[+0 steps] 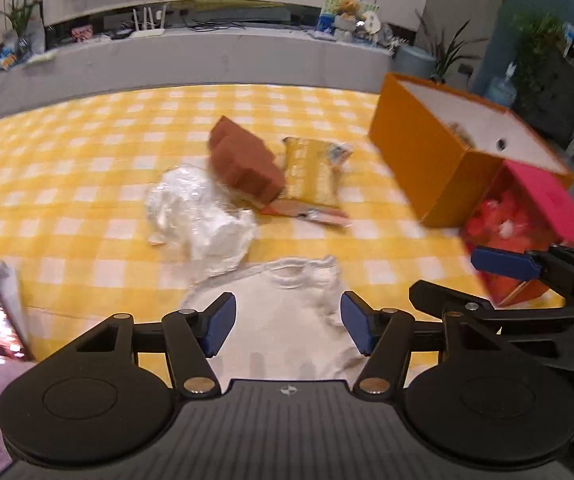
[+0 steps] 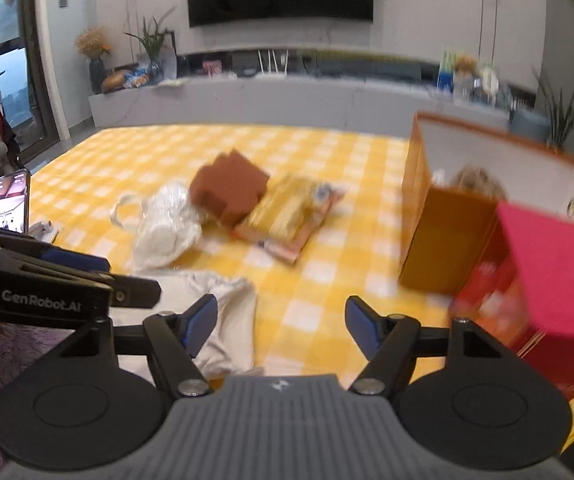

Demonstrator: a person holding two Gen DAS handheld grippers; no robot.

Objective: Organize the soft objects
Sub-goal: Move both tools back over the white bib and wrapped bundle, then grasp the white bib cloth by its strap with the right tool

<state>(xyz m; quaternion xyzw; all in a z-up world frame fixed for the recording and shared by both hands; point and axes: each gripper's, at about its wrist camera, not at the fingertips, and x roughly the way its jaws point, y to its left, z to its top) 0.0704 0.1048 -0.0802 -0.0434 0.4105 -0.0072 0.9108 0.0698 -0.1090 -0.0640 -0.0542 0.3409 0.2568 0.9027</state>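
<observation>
Closest to my lens, low in the left wrist view, the left hand-held gripper [image 1: 287,325] stands spread with nothing between its blue pads, poised over the cream cloth drawstring bag [image 1: 287,320] that lies flat at the bottom centre on the yellow-and-white checked tablecloth [image 1: 87,168]. In the right wrist view the right hand-held gripper [image 2: 281,326] is likewise spread and empty, the same bag [image 2: 223,320] just under its left pad.

Further up, mid-frame, I see a crumpled white plastic bag [image 1: 201,216], a brown sponge block [image 1: 243,162] leaning on a gold foil pouch [image 1: 313,172], and at the right an open orange cardboard box [image 1: 427,156] with a pink-lidded red box [image 1: 527,224] in front of it.

I judge the step to be picking up the cloth bag. To do it well, I would bring both sets of pads down on opposite edges, pinch a fold rather than a single layer, and lift evenly so it doesn't sag or drag the plastic bag touching its top edge.
</observation>
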